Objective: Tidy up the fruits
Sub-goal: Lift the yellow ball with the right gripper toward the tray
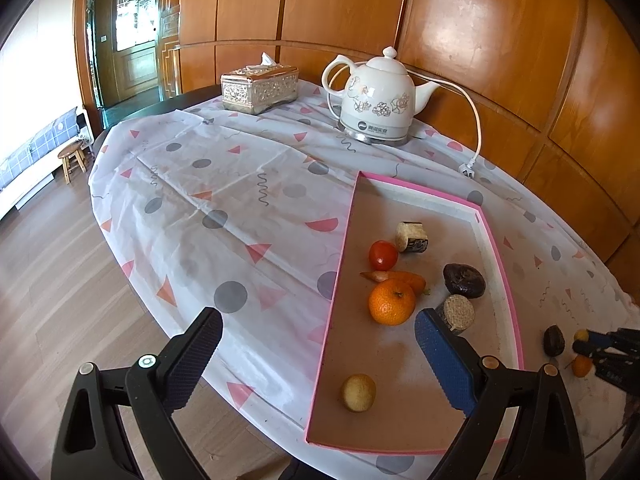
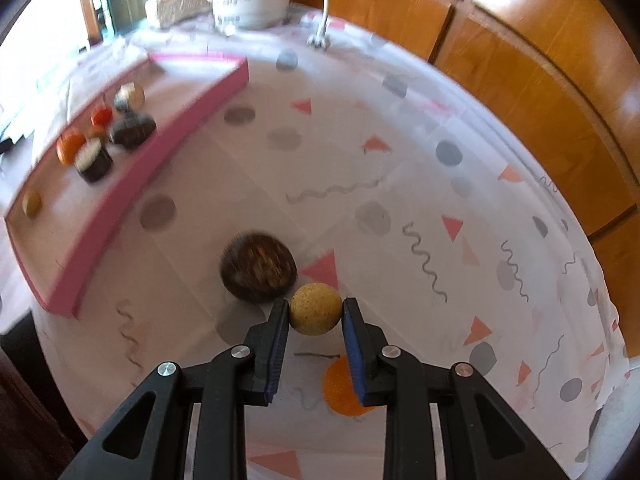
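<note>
Seven items sit in the pink tray [image 1: 500, 248]: tomato [image 1: 383, 255], carrot [image 1: 400, 278], orange [image 1: 391, 302], dark brown fruit [image 1: 464, 280], two cut pale-faced pieces [image 1: 411, 237] [image 1: 456, 314], and a yellowish ball [image 1: 359, 392] alone at the tray's lower end. Left gripper [image 1: 320, 356] hovers wide open over the tray's lower left wall, nothing between its pads. Right gripper [image 2: 315, 332] is closed on a small yellow ball [image 2: 316, 309], pads pressing both sides, lower centre of its frame. Touching it at upper left lies a dark brown round fruit [image 2: 258, 267] on the tablecloth [image 2: 400, 160], outside the tray. Only the right view shows that grip up close plus an orange fruit [image 2: 340, 392] under the fingers; only the left view shows the tissue box [image 1: 260, 86] and kettle [image 1: 378, 98] sharply. Left view: table edge drops to the floor at left. Cloth right of the tray is bare to the wooden wall.
</note>
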A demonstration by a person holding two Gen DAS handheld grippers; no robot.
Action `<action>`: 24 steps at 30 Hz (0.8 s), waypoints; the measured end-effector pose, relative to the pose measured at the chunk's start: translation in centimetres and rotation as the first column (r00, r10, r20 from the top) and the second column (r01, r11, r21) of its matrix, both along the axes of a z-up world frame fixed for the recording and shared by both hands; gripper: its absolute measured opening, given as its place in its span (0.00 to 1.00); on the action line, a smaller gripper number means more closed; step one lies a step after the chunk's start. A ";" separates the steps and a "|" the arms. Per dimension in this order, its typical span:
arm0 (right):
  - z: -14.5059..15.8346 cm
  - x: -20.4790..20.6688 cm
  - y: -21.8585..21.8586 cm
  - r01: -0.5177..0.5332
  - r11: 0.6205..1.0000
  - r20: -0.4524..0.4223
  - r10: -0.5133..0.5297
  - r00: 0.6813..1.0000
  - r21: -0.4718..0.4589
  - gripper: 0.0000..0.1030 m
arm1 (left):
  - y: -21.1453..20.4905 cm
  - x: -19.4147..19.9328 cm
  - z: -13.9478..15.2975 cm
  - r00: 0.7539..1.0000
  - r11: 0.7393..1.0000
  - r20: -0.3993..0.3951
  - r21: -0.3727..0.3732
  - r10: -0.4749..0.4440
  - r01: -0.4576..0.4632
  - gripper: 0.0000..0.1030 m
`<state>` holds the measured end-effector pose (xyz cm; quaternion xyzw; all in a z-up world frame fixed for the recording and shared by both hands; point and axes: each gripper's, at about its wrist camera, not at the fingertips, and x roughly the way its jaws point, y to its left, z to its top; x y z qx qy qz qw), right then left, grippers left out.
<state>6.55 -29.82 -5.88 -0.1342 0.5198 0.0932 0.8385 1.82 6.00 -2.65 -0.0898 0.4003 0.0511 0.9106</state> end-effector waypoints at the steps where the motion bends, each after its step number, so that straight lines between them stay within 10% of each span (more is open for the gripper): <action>1: 0.6 -0.1 0.1 0.003 1.000 0.016 -0.003 1.000 0.023 0.26 | 0.0 0.0 0.0 1.000 1.000 0.000 0.000 0.000 0.000 0.95; 24: 3.0 -2.8 12.7 -0.156 0.943 0.093 0.134 0.987 0.293 0.26 | 2.7 -0.5 -0.1 0.996 0.994 -0.002 -0.065 0.087 -0.087 0.95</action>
